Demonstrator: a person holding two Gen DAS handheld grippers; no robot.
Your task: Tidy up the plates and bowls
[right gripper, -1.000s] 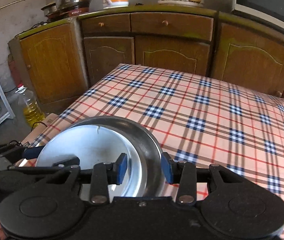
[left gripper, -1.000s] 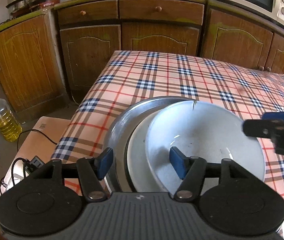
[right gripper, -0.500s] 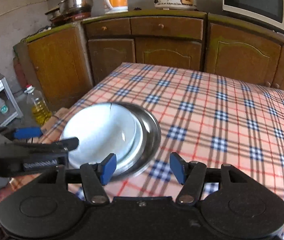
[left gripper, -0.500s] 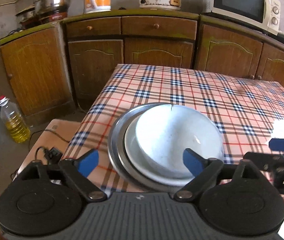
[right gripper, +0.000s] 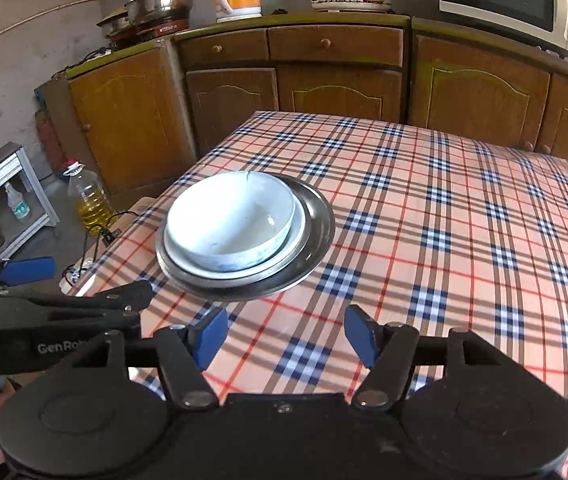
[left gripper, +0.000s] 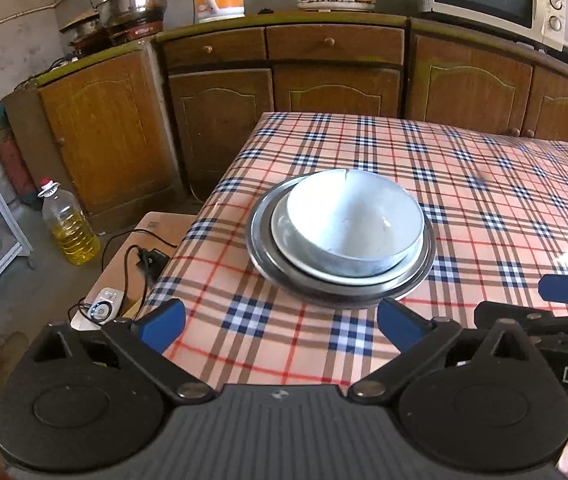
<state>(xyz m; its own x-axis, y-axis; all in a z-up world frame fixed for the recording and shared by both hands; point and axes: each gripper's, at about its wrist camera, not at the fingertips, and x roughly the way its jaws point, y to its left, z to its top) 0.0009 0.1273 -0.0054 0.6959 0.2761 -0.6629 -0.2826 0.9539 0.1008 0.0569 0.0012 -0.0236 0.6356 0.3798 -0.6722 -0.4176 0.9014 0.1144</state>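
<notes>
Both claws, left gripper (left gripper: 279,326) and right gripper (right gripper: 286,336), opening with nothing between; best retreat level, clear of the stacked bowl (left gripper: 354,226).

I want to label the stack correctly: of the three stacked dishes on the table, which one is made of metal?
The metal plate at the bottom, widest of the three, with a shiny grey rim. The white plate on it and the white bowl on top look ceramic.

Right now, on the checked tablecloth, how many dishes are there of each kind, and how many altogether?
Bowl: 1, white bowl, on top of the stack
White plate: 1, white plate, under the bowl
Metal plate: 1, metal plate, at the bottom
Total: 3 dishes, all in one stack; neither tool touches them.
</notes>
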